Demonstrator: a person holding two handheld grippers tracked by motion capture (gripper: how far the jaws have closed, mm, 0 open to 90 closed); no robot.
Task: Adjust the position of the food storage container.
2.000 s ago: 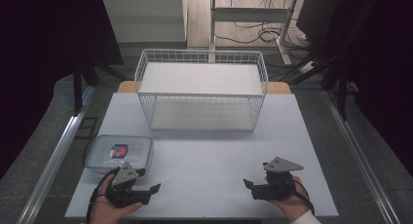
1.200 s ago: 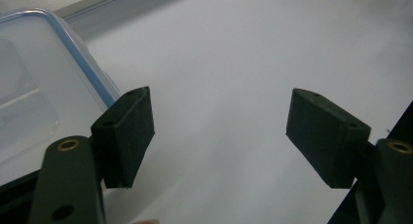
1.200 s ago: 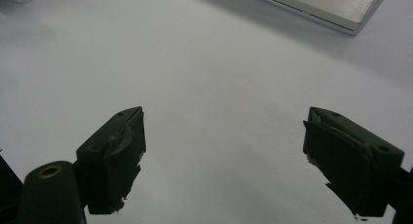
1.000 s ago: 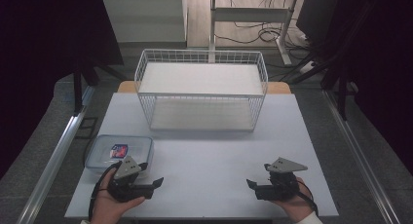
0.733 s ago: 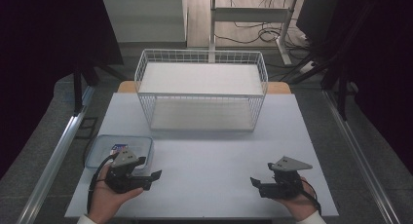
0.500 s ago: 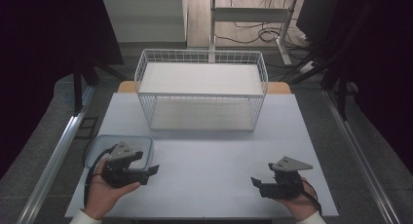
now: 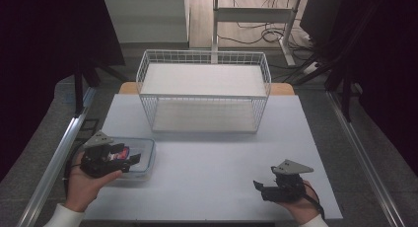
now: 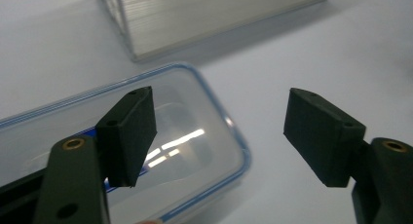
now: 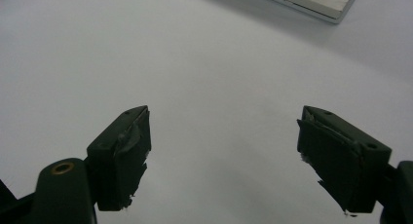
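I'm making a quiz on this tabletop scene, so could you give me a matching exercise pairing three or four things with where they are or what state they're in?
Things:
1. wire basket
2. clear container
3. left claw
4. right claw

Places or states:
A. open, above bare table near the front right
B. at the table's far middle
C. lidded, blue-rimmed, at the front left
D. open, above the lid

Pairs: 1-B, 2-C, 3-D, 4-A

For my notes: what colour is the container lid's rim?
Blue rim, clearest in the left gripper view.
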